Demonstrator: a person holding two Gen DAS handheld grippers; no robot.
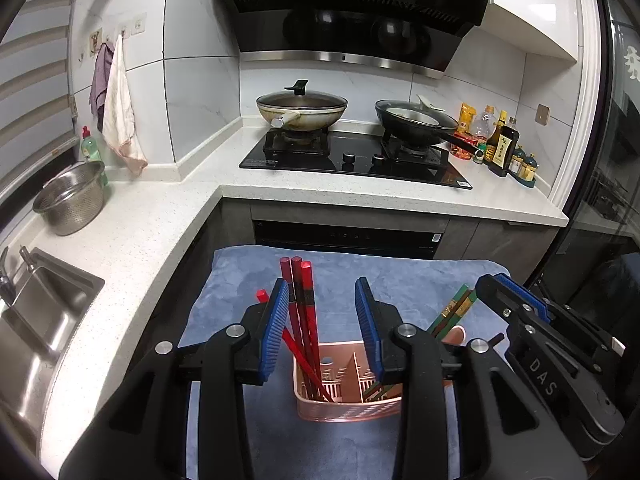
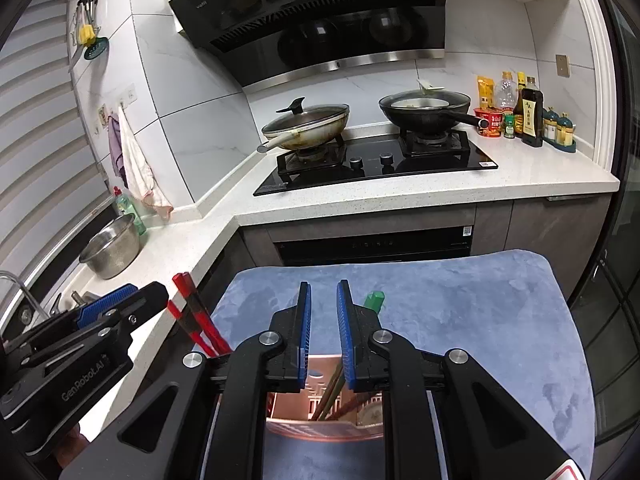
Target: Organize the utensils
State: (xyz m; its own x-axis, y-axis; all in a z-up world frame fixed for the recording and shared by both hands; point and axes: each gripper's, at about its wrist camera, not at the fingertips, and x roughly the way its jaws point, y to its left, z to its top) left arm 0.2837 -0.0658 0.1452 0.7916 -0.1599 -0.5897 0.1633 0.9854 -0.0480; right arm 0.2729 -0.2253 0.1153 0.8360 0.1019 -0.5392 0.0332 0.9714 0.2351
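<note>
Chopsticks are the thing here, and they're all sitting in a pink slotted holder [image 1: 347, 394] on a blue towel [image 1: 400, 276], pretty much right under both tools. Red chopsticks [image 1: 301, 304] stand in the holder's left compartment, leaning a bit and fanning out at the top. Green chopsticks [image 1: 450, 312] lean out of the right compartment toward the right.

Left gripper [image 1: 322, 324] hangs over the holder with its blue pads spread wide and nothing between them; the red sticks rise just inside its left finger, can't tell if they actually touch it. Right gripper [image 2: 322, 332] is over the green side, pads fairly close together with only a narrow gap, and nothing pinched in there that I can see. The green tips poke up just behind its right finger [image 2: 345, 336].

Past the towel there's a white speckled counter [image 1: 132, 236] wrapping around the corner, with a steel sink [image 1: 44, 320] and a metal colander [image 1: 71, 198] off to the left. Further back, a black gas hob [image 1: 352, 156] with a lidded wok [image 1: 301, 109] and a black frying pan [image 1: 416, 120], sauce bottles [image 1: 500, 140] to the right, range hood [image 1: 344, 12] up top.
</note>
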